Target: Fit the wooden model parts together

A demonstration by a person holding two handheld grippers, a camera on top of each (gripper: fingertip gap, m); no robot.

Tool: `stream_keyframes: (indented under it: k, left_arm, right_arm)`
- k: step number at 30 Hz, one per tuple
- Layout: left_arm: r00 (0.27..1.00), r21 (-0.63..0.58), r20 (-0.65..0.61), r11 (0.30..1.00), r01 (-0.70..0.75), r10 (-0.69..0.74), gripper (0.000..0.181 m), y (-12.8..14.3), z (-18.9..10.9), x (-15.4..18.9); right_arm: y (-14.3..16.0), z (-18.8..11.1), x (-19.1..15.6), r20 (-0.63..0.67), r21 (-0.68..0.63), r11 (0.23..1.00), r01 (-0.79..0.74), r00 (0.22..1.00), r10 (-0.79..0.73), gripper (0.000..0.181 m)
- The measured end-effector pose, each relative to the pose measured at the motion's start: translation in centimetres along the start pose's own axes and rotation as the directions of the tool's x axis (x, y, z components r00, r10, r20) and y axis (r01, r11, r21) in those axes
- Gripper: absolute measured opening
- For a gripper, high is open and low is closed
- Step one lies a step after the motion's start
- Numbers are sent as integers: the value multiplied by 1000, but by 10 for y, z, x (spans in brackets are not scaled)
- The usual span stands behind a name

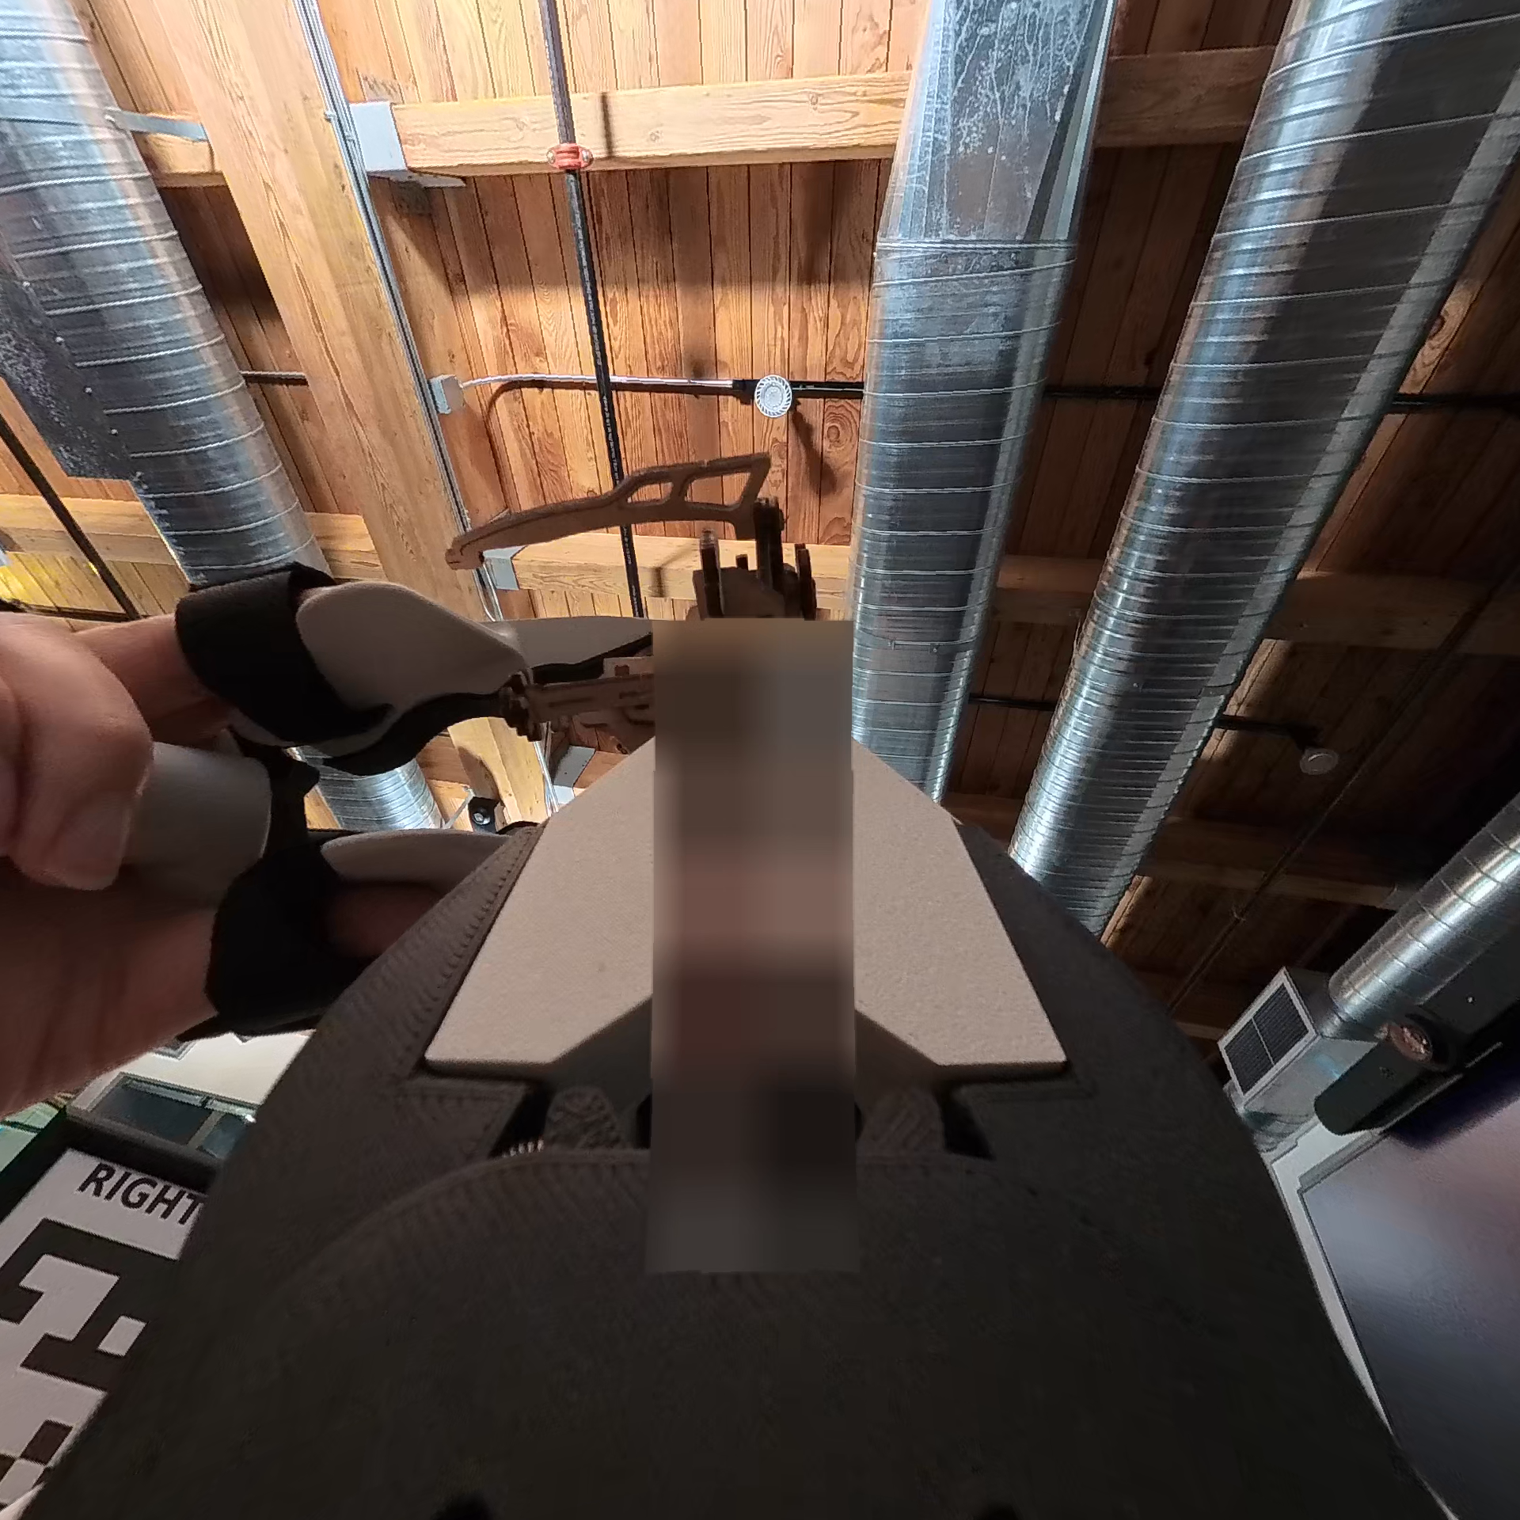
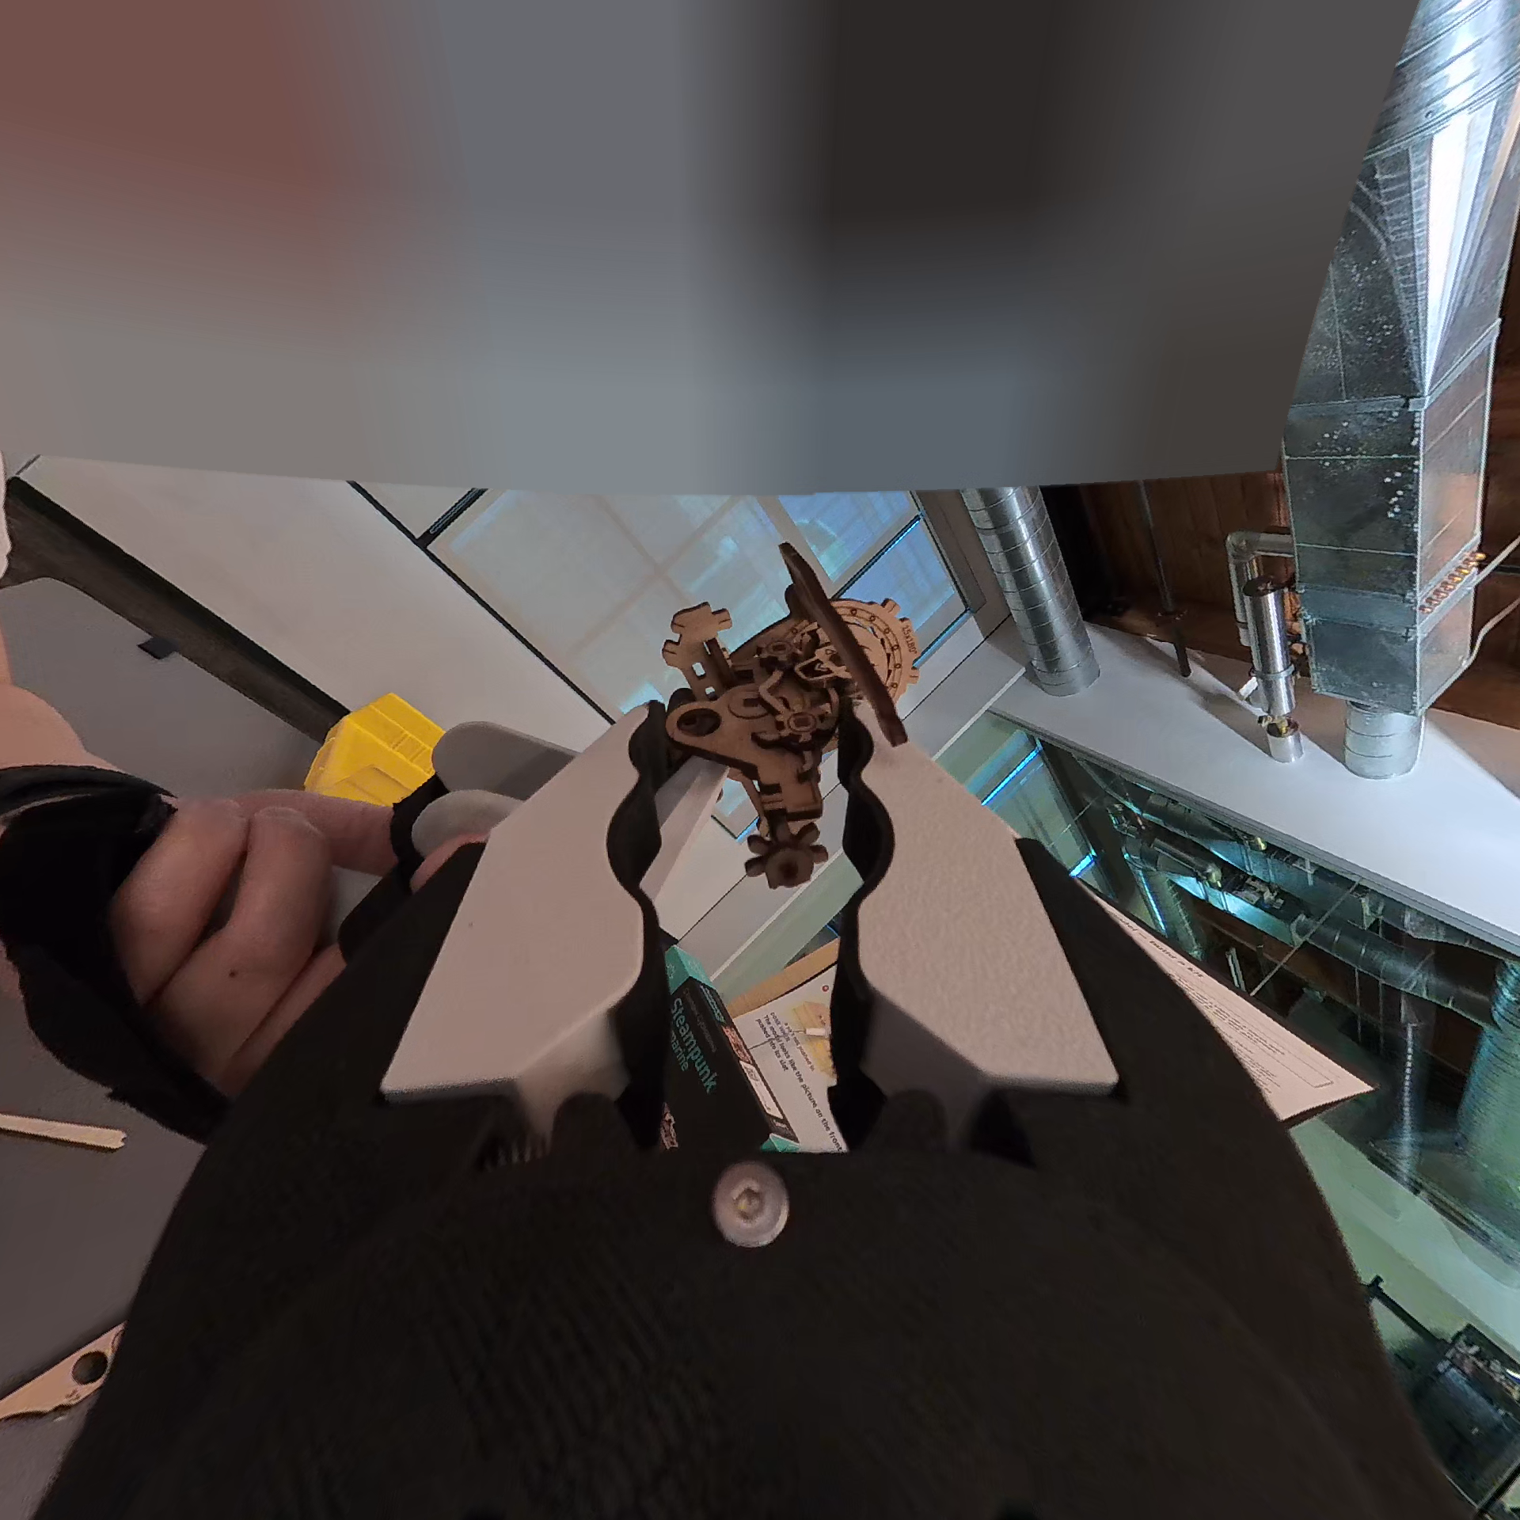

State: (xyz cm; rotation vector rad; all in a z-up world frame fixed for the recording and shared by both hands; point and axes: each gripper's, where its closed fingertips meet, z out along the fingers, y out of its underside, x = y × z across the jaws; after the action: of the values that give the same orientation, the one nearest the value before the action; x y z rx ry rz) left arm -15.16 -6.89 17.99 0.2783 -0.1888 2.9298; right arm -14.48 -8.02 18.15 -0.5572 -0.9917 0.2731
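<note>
Both grippers are held up toward the ceiling. In the right wrist view my right gripper (image 2: 753,740) is shut on the wooden model (image 2: 773,707), a cluster of laser-cut gears and plates, pinched between its black-padded tips. A grey finger of the left gripper (image 2: 687,785) reaches the model from the left. In the left wrist view the model (image 1: 744,576) sits right at my left gripper's tips (image 1: 753,650), with a curved wing-like piece (image 1: 625,502) sticking out left. A blurred patch hides the gap. The right gripper (image 1: 514,699) clamps a flat wooden part from the left.
Metal ducts (image 1: 946,411) and a wooden ceiling are overhead. Below are a yellow bin (image 2: 374,748), a teal kit box (image 2: 699,1061), an instruction sheet (image 2: 790,1061), a paper sheet (image 2: 1234,1045) and a wooden offcut (image 2: 57,1135). A gloved hand (image 2: 222,888) holds the left gripper. The tips of both grippers are at nearly the same place.
</note>
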Motion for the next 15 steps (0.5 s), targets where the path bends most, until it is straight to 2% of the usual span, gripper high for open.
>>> stream_keyframes:
  k: [2, 6, 15]
  left_arm:
    - [1000, 5, 6, 1000, -3, 3, 10, -1, -1, -1]
    - [1000, 9, 21, 1000, -18, 18, 10, -3, -1, -1]
    - [1000, 14, 26, 1000, -12, 12, 10, 0, -2, -4]
  right_arm:
    - [1, 0, 1, 3, -16, 1000, 2, 1000, -2, 40]
    - [5, -1, 2, -10, -72, 993, 98, 995, -99, 40]
    - [0, -4, 0, 14, -53, 991, 124, 992, -123, 40]
